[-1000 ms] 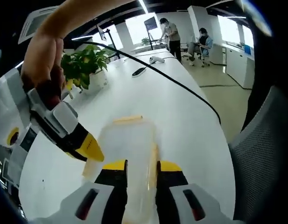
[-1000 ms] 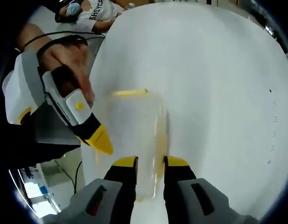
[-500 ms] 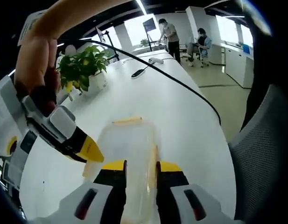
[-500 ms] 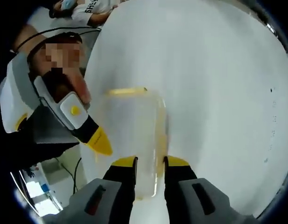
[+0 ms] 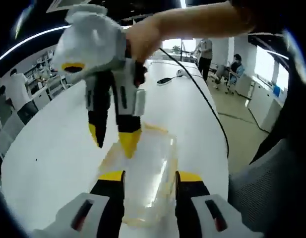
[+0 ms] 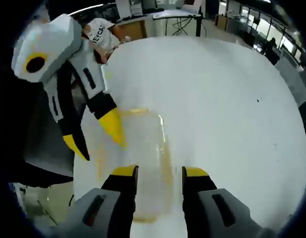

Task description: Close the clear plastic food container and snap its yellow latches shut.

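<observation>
The clear plastic container [image 5: 145, 171] lies on the white table, lid on top, with pale yellow latches along its edges [image 5: 156, 128]. My left gripper [image 5: 151, 177] stands open, its jaws apart over the container's near end. In the same view the right gripper comes down from above, held by a hand, and one yellow fingertip [image 5: 128, 144] touches the lid's far left part. In the right gripper view the container [image 6: 140, 148] lies ahead of my open right gripper [image 6: 160, 172]. The left gripper's yellow fingertip [image 6: 114, 128] rests at its left edge.
The white table [image 6: 217, 99] stretches wide to the right of the container. A black cable [image 5: 202, 96] runs along the table's far side, and a grey mesh chair [image 5: 272, 183] stands at its edge. People sit and stand far back in the office.
Both grippers' jaws have spread wider than half a second ago. Each gripper has tilted more upright over the container, so the other one now hangs down from above in each view.
</observation>
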Motion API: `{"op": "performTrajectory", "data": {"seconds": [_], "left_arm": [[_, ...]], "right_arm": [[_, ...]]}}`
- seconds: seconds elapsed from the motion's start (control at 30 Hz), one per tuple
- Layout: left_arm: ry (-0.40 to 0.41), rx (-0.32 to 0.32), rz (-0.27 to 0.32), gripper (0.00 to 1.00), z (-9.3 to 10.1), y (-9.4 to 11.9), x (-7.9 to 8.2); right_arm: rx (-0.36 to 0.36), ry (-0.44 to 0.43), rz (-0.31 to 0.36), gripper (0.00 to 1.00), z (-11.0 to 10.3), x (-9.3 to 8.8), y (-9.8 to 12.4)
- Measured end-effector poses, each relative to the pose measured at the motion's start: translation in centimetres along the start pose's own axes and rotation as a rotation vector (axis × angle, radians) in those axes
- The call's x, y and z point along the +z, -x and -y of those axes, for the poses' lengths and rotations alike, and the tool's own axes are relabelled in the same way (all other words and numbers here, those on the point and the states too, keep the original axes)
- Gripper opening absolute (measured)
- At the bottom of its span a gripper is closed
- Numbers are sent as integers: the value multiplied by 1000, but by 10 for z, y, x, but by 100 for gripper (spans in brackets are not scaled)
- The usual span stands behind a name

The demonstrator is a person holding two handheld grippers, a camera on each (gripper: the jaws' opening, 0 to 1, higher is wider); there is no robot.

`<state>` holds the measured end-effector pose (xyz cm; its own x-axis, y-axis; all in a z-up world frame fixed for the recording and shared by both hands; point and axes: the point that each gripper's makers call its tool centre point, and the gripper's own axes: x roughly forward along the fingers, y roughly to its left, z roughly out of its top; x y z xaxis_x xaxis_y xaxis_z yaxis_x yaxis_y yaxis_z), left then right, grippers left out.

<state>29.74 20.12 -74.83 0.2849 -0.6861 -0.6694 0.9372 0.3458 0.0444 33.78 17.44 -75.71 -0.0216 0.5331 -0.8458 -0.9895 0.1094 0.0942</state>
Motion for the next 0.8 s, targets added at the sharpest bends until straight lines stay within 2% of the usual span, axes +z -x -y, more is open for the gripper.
{"op": "performTrajectory", "data": {"seconds": [0.03, 0.07, 0.1, 0.17, 0.23, 0.33, 0.47, 0.57, 0.73, 0.8], "left_arm": [[-63, 11, -42, 39, -8, 1, -4], [-89, 12, -71, 43, -12, 1, -7], [-117, 1, -113, 49, -14, 0, -12], [-173, -18, -187, 60, -17, 0, -23], [-254, -19, -206, 55, -18, 0, -25], [-242, -28, -200, 54, -12, -2, -25], [-243, -33, -196, 54, -7, -7, -20], [-253, -43, -215, 56, -6, -8, -22], [-250, -57, -236, 60, -11, -9, -25], [-233, -61, -265, 63, -14, -11, -29]], "right_arm": [[-6, -4, 6, 35, -1, -2, 3], [-22, -5, 18, 39, -3, -6, 9], [-26, 0, 17, 46, -6, -10, 12], [-42, 32, 1, 54, -11, -19, 16], [-56, 78, -55, 58, -15, -31, 16], [-55, 81, -76, 60, -19, -36, 12], [-61, 51, -48, 62, -19, -32, 12], [-65, 48, -42, 63, -21, -31, 12], [-70, 88, -70, 70, -28, -35, 7], [-71, 116, -91, 71, -29, -39, 5]]}}
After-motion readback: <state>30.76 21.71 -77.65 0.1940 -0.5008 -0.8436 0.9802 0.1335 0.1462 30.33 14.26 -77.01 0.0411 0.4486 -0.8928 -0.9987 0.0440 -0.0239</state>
